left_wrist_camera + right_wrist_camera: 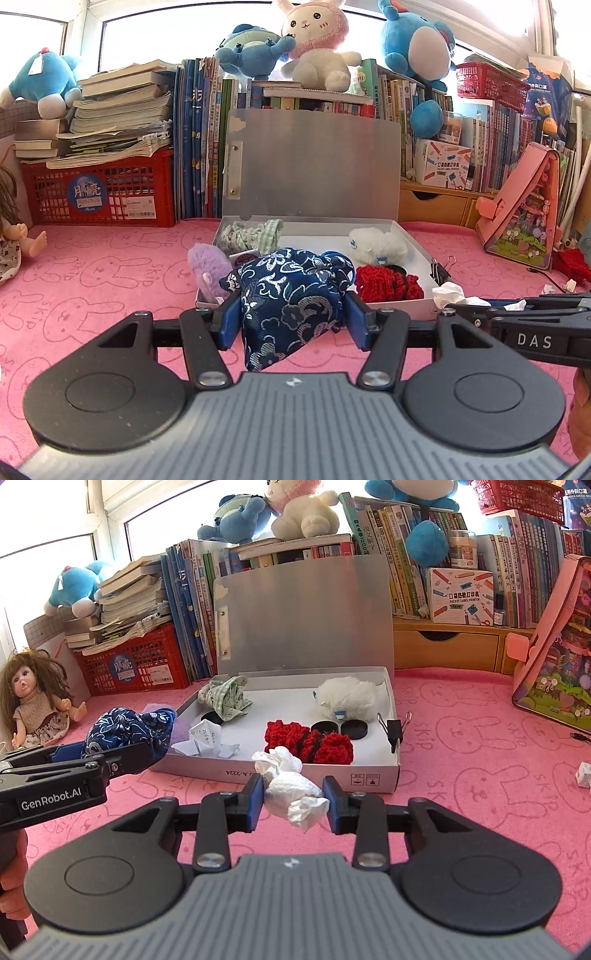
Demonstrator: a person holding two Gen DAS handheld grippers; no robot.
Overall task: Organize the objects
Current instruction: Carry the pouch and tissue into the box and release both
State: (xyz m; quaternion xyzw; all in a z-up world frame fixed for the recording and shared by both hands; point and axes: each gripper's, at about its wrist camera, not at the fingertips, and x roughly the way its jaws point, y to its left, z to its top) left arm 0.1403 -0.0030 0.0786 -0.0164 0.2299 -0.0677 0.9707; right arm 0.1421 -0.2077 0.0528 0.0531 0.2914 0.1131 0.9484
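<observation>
My left gripper [291, 319] is shut on a dark blue floral cloth pouch [291, 299], held above the pink mat in front of the open white box [417, 302]. The same pouch [129, 727] and left gripper show at the left of the right wrist view. My right gripper [293, 799] is shut on a crumpled white tissue [291, 786] just before the box's front wall [314, 777]. Inside the box lie a red crocheted piece [310, 742], a white fluffy toy [347, 698], a green checked cloth [227, 696], folded white paper [205, 738] and two black discs [340, 729]. A purple fluffy item [207, 266] sits at the box's left corner.
The box lid [314, 162] stands upright against rows of books. A black binder clip [395, 725] hangs on the box's right wall. A doll [37, 698] sits at the left, a red crate [99, 192] behind it, a pink case [554, 664] at the right. Another paper scrap [583, 773] lies far right.
</observation>
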